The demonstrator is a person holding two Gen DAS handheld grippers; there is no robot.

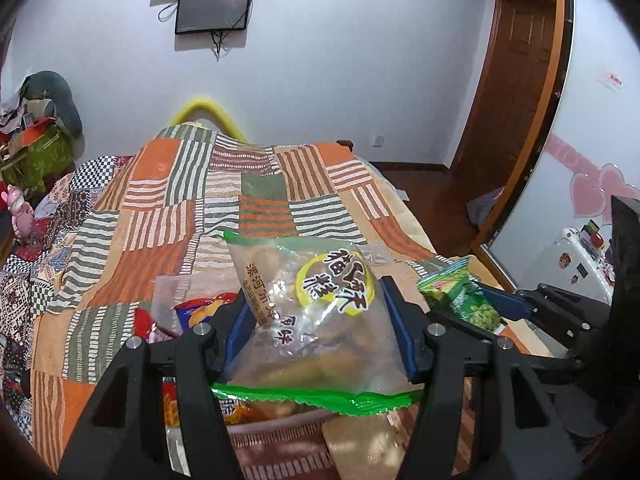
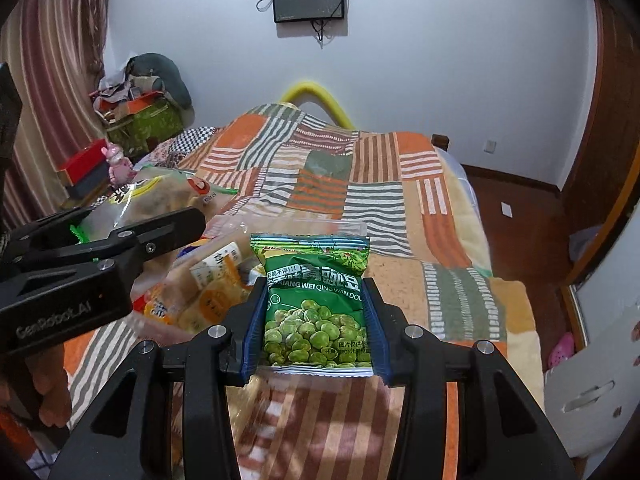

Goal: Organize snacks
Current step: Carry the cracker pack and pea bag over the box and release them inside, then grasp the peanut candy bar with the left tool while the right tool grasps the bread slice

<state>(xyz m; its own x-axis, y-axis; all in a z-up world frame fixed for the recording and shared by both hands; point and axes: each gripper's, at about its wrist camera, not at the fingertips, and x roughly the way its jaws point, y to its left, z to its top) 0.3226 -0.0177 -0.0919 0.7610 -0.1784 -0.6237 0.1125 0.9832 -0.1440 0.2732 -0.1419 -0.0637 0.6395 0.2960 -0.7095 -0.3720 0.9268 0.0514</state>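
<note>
Both grippers are loaded here! The left gripper [image 1: 320, 320] has its jaws clamped on a clear bag [image 1: 308, 304] with green seams, held up over the snack pile [image 1: 192, 312] on the bed [image 1: 180, 200]. The right gripper [image 2: 314, 320] grips a green pea packet [image 2: 316, 304], lifted clear above the patchwork quilt [image 2: 360, 184]. The two sit side by side, pile between and below.
</note>
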